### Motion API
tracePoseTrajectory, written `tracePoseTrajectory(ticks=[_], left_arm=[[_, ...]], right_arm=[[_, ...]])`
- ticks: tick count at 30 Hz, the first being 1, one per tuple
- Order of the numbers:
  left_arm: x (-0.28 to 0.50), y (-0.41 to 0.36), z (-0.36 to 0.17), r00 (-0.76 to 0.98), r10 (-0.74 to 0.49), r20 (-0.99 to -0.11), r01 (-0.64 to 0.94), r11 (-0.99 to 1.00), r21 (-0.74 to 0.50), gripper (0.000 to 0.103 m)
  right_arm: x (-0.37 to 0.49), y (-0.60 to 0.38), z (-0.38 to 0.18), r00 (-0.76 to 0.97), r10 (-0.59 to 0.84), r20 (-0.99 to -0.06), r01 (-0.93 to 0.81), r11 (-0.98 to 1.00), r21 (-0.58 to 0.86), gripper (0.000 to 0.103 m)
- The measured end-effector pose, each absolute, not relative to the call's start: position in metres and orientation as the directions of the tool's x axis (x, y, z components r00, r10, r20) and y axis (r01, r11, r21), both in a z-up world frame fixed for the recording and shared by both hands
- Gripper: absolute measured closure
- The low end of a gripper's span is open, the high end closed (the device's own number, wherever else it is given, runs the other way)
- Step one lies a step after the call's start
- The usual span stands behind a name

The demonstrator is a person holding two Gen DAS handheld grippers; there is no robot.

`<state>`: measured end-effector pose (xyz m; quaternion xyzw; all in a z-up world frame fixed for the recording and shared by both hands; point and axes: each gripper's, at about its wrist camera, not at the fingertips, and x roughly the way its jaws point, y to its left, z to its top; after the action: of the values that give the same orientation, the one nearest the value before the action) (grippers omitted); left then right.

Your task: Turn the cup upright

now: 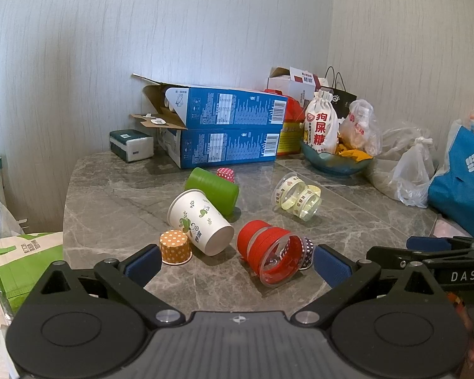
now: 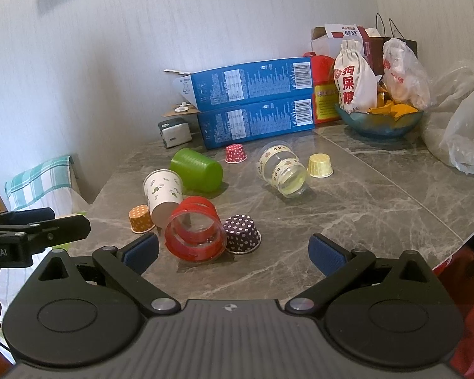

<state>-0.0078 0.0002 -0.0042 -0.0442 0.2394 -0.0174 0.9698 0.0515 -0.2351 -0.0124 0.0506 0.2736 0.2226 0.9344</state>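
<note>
We are holding the left gripper [image 1: 237, 263] and right gripper [image 2: 233, 251] released, jaws wide apart, above the table [image 2: 379, 195]; the red-banded clear cup [image 2: 194, 233] is lying sideways just ahead of them.

Your left black plastic two-finger gripper [image 1: 237, 267] carries ribbed blue rubber pads [image 1: 143, 265], silver pivot screws and a small crosshair mark on its grooved grey body. Your right black plastic two-finger gripper [image 2: 233, 251] matches it: blue pads [image 2: 327, 254], round black hubs, silver screws. White lettering reads "DAS" on one side, "obot.AI" on the other.
</note>
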Motion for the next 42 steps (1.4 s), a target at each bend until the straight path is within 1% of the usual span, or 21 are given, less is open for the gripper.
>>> tracePoseTrajectory(ticks=[22, 24, 27, 30, 32, 35, 37, 39, 40, 42], left_arm=[[-0.005, -0.003, -0.008, 0.884, -0.052, -0.464, 0.01, 0.996, -0.092, 0.0], [-0.002, -0.003, -0.01, 0.883, -0.058, -0.465, 0.017, 0.996, -0.091, 0.0], [0.005, -0.002, -0.014, 0.882, -0.073, -0.466, 0.027, 0.994, -0.104, 0.0], [0.012, 0.002, -0.018, 0.879, -0.083, -0.469, 0.028, 0.992, -0.122, 0.0], [0.016, 0.003, -0.02, 0.876, -0.116, -0.468, 0.061, 0.989, -0.132, 0.0], [0.024, 0.006, -0.019, 0.867, -0.156, -0.473, 0.092, 0.983, -0.157, 0.0], [0.027, 0.009, -0.019, 0.87, -0.169, -0.464, 0.097, 0.98, -0.175, 0.0], [0.029, 0.012, -0.02, 0.869, -0.179, -0.461, 0.101, 0.977, -0.188, 0.0], [0.03, 0.013, -0.02, 0.867, -0.182, -0.463, 0.104, 0.976, -0.189, 0.0], [0.029, 0.017, -0.022, 0.864, -0.196, -0.464, 0.116, 0.974, -0.196, 0.0]], right_arm=[[0.057, -0.233, -0.013, 0.746, 0.441, -0.499, -0.392, 0.897, 0.205, 0.001], [0.058, -0.232, -0.011, 0.734, 0.463, -0.498, -0.416, 0.885, 0.209, 0.001], [0.061, -0.23, -0.004, 0.711, 0.526, -0.467, -0.483, 0.847, 0.221, 0.001], [0.07, -0.222, 0.005, 0.705, 0.545, -0.454, -0.526, 0.831, 0.181, 0.001], [0.084, -0.213, 0.011, 0.689, 0.578, -0.437, -0.579, 0.802, 0.148, 0.001], [0.114, -0.19, 0.024, 0.671, 0.593, -0.445, -0.634, 0.77, 0.072, 0.001], [0.135, -0.17, 0.033, 0.642, 0.61, -0.465, -0.684, 0.729, 0.012, 0.001], [0.167, -0.148, 0.04, 0.613, 0.614, -0.497, -0.74, 0.666, -0.09, 0.001], [0.182, -0.139, 0.041, 0.596, 0.613, -0.518, -0.762, 0.636, -0.124, 0.001], [0.219, -0.119, 0.038, 0.549, 0.593, -0.589, -0.801, 0.575, -0.167, 0.001]])
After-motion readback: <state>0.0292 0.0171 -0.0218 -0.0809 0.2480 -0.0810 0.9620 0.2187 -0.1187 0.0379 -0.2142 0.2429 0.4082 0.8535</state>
